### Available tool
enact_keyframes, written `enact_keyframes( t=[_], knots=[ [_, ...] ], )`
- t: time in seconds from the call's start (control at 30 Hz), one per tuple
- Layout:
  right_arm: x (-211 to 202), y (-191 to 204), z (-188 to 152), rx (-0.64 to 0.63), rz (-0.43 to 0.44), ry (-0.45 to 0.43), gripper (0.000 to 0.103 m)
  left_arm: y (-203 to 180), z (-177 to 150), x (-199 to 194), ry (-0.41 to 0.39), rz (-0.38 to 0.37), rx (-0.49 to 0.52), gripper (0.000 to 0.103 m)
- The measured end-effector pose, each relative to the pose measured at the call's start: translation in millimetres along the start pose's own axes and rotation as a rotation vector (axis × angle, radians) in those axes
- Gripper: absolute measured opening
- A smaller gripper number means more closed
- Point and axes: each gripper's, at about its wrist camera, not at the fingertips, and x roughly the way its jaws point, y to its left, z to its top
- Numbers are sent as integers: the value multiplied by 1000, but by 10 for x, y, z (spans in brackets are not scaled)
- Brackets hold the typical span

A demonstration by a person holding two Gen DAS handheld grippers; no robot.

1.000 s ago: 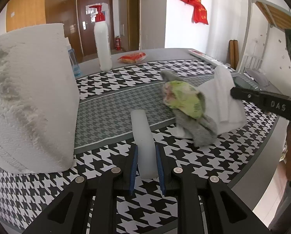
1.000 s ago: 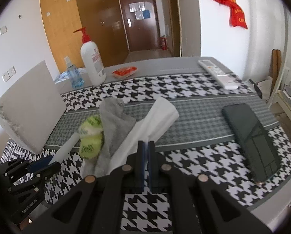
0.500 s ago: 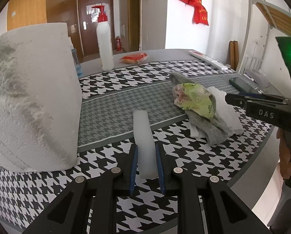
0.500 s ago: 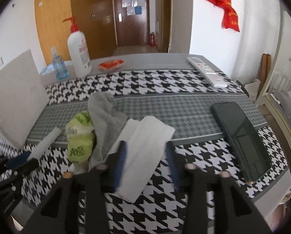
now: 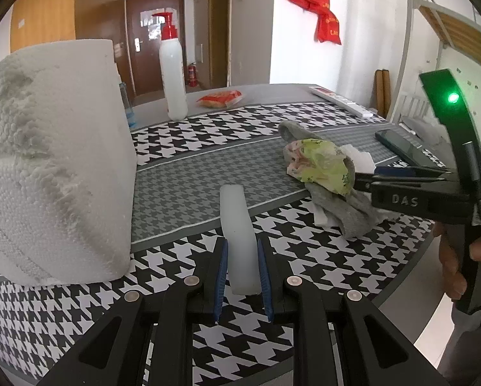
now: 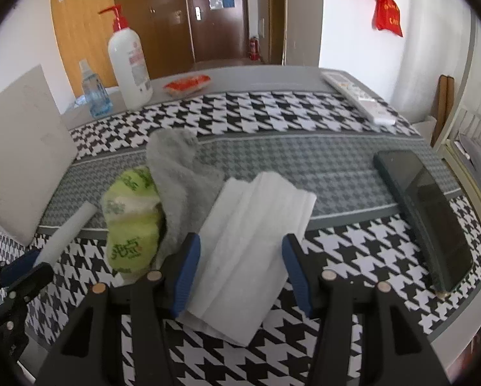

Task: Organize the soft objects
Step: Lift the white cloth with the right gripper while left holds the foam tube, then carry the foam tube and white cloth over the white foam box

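Left gripper (image 5: 242, 271) clamped on one white foam strip (image 5: 239, 234). Right gripper (image 6: 240, 270) spread wide around one folded white tissue (image 6: 250, 234); one grey cloth (image 6: 176, 173), one green packet (image 6: 131, 218) at ten o'clock.

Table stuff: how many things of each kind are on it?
Bottles: 2 (pump bottle, spray bottle)
Foam pieces: 2 (foam block, foam stick)
Soft things: 3 (grey sock, tissue pack, folded tissue)
Electronics: 2 (phone, remote)
Snack packet: 1
Total: 10

Two bottles (image 6: 129, 61), perhaps four soft objects (image 6: 253, 234)
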Motion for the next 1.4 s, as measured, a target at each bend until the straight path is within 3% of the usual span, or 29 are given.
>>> enact_keyframes(
  t=[0.1, 0.17, 0.37, 0.67, 1.03, 1.4],
  knots=[
    [11, 28, 2, -4, -25, 3, 57, 6, 7, -14, -9, -9, 7, 20],
    [18, 70, -4, -16, -70, -2, 45, 11, 20, -26, -17, -16, 13, 20],
    [25, 217, 7, -64, -62, 2, 8, 29, 43, -74, -35, -25, 28, 20],
    [-247, 203, 125, -12, 13, -68, 6, 89, 123, -256, -95, -30, 42, 20],
    [-733, 262, 269, -12, 21, -202, 6, 166, 260, -502, -169, -31, 52, 20],
    [-1053, 299, 324, -11, 32, -282, 7, 201, 385, -735, -243, -37, 66, 20]
  ],
)
